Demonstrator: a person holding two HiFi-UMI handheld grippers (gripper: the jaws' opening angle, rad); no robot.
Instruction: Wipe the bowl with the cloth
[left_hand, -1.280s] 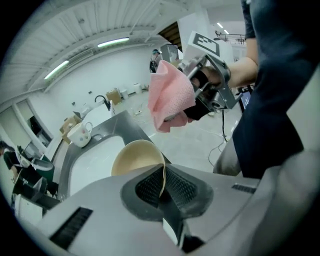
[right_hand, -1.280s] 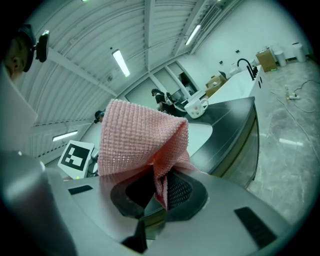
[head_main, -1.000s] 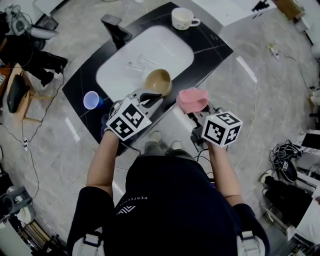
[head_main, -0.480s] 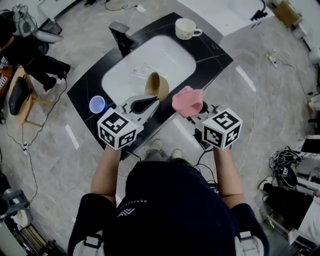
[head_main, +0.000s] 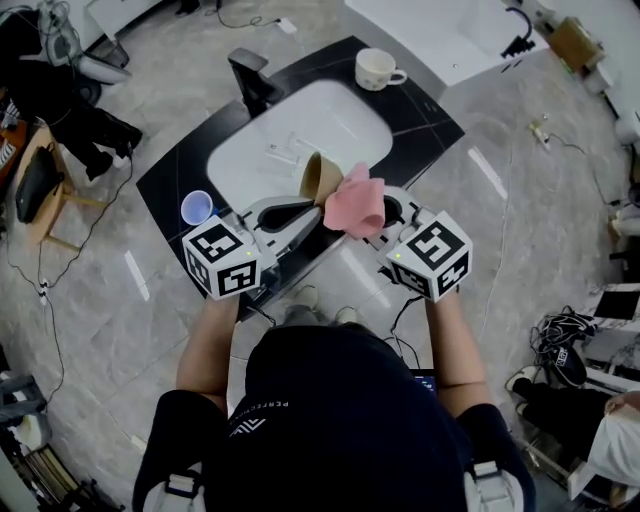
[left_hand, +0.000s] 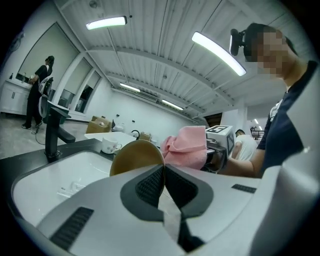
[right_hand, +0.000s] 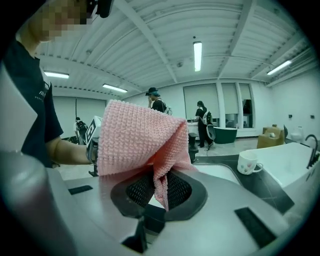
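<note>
Two pairs of tongs are meeting over the white sink, one gripping the bowl, the other the cloth.
Head view: the left tongs are pinching the tan bowl's rim, the bowl tilting on edge above the sink in the black surface; the right tongs are carrying the pink cloth just beside it. Left gripper view: the left tongs are pressing nearly together on the bowl's thin rim, the cloth bunching close alongside. Right gripper view: the right tongs are clamping a fold of the cloth.
</note>
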